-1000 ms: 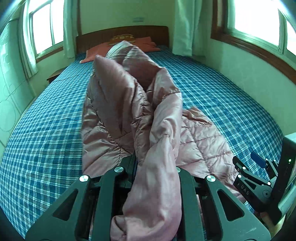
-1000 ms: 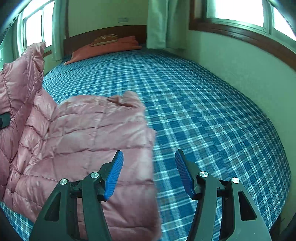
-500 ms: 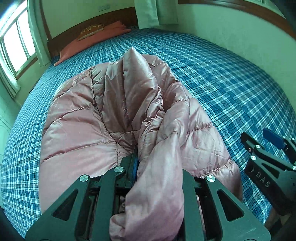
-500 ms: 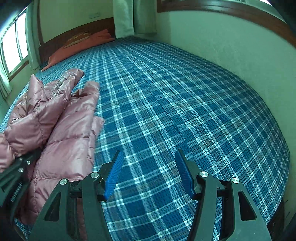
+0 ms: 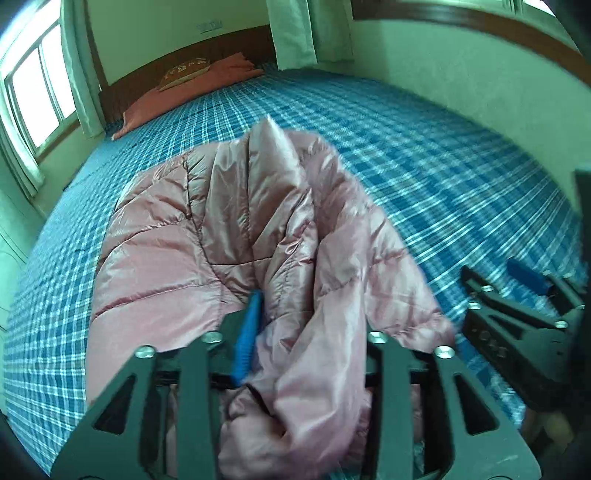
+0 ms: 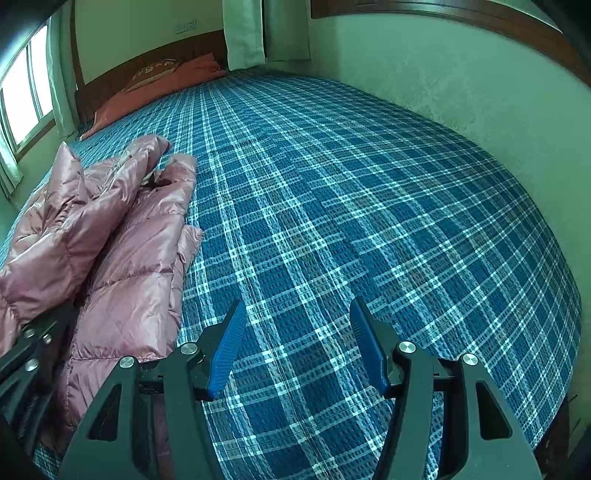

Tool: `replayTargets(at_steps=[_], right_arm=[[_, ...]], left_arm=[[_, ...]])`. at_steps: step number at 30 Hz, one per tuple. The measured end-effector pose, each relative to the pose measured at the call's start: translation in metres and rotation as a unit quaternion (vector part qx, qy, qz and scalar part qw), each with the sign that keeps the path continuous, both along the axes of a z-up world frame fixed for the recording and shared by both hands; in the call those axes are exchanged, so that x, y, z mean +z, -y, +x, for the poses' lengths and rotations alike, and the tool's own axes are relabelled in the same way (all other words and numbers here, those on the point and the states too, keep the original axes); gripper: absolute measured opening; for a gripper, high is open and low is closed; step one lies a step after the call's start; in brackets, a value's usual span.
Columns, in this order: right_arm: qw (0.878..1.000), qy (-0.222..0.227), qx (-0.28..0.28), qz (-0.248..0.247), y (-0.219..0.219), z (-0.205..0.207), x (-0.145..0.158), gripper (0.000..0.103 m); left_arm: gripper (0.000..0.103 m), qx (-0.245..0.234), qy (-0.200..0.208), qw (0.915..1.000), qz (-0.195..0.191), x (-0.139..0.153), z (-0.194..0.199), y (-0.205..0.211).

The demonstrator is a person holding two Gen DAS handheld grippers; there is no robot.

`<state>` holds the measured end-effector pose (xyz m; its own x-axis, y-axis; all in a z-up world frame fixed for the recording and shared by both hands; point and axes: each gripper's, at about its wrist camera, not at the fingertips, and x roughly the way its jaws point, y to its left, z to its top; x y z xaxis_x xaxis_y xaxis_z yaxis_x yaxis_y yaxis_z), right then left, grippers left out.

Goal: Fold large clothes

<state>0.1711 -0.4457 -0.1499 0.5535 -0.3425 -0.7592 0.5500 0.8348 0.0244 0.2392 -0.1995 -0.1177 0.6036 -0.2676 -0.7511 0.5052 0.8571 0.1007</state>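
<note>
- A pink quilted puffer jacket [image 5: 207, 240] of shiny fabric is seen lying bunched on the near left part of a bed covered by a blue and white checked bedspread [image 6: 369, 206].
- A ridge of the jacket stands up in the middle, and a sleeve-like fold runs from it towards the near edge.
- The left gripper [image 5: 306, 332], a black two-finger tool with blue ribbed pads, is held low over the near end of the jacket; its jaws are opening, and the sleeve-like fold lies between them. The left pad stands clear of the fabric, while the right pad is hidden by it.
- The right gripper [image 6: 295, 347] is held to the right of the jacket, above bare bedspread; its jaws stand partly apart with nothing between them.
- In the left wrist view the right gripper [image 5: 517, 295] appears at the right edge, just beside the jacket's hem.
- At the far end of the bed an orange-red pillow [image 5: 192, 88] lies against a dark wooden headboard [image 6: 155, 59].
- Pale green curtains [image 5: 295, 33] hang at the far wall, and a bright window [image 5: 37, 96] is set at the far left.
</note>
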Motion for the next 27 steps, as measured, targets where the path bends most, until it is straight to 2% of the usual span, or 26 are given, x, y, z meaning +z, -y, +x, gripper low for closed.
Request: replayTargets(at_steps=[4,7,9,13,17,27], right_arm=[[1.000,-0.002,0.004,-0.015,-0.007,-0.006,0.004,0.058],[1.000,-0.007,0.009,-0.018,-0.013,-0.009,0.005,0.058],[1.000,-0.008,0.011,-0.021,-0.017,-0.012,0.006,0.058],[1.000,-0.001,0.015,-0.019,-0.022,-0.012,0.015,0.058],[1.000,0.004,0.024,-0.020,-0.029,-0.006,0.024,0.058],[0.998,-0.002,0.046,-0.038,-0.053,0.004,0.032,0.058]], left_arm=[[0.057,-0.004,0.006,0.9988,-0.049,0.027,-0.015,-0.024],[0.058,0.004,0.005,0.9970,-0.077,0.039,-0.020,-0.049],[0.060,0.025,0.006,0.9954,-0.092,0.044,-0.019,-0.071],[0.063,0.073,-0.034,0.9845,-0.156,0.047,0.000,-0.120],[0.063,0.072,-0.074,0.9719,-0.212,0.051,0.001,-0.148],[0.063,0.055,-0.072,0.9721,-0.216,0.058,-0.019,-0.159]])
